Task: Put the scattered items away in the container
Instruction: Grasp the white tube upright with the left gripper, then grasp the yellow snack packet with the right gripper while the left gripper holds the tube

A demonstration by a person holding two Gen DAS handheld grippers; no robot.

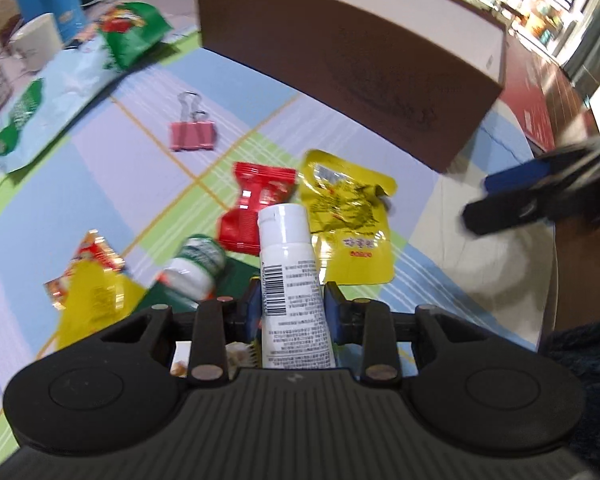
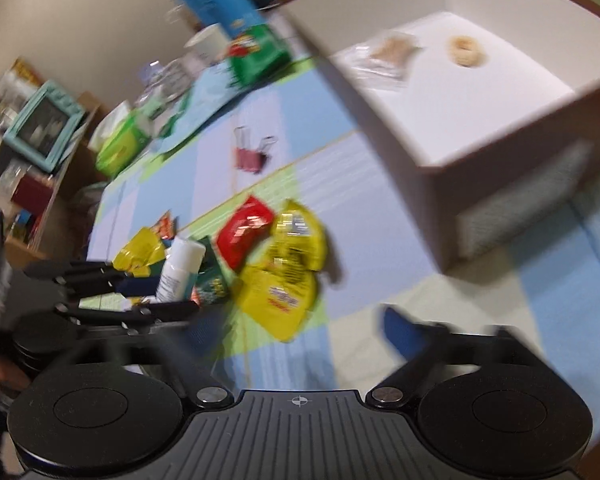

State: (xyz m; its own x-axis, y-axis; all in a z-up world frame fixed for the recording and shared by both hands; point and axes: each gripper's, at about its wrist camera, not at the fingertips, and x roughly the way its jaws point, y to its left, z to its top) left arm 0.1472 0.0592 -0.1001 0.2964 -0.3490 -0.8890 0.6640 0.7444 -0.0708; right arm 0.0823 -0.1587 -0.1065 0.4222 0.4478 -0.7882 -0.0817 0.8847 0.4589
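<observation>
Left claw is clamped on the white tube mid-body; looks light, smooth, squashy. Right claw looks spread wide, holding nothing, near the box.

Black ribbed housings, round side discs, silver pivot screws; blue-padded fingers; crosshair mark on right gripper; dark knit sleeve.

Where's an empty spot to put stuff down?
Inside the brown box, the white floor is mostly bare beside a clear packet and a ring-shaped thing. The cloth around the pink binder clip is open. It's crowded where the red packet and yellow packet bunch together.
</observation>
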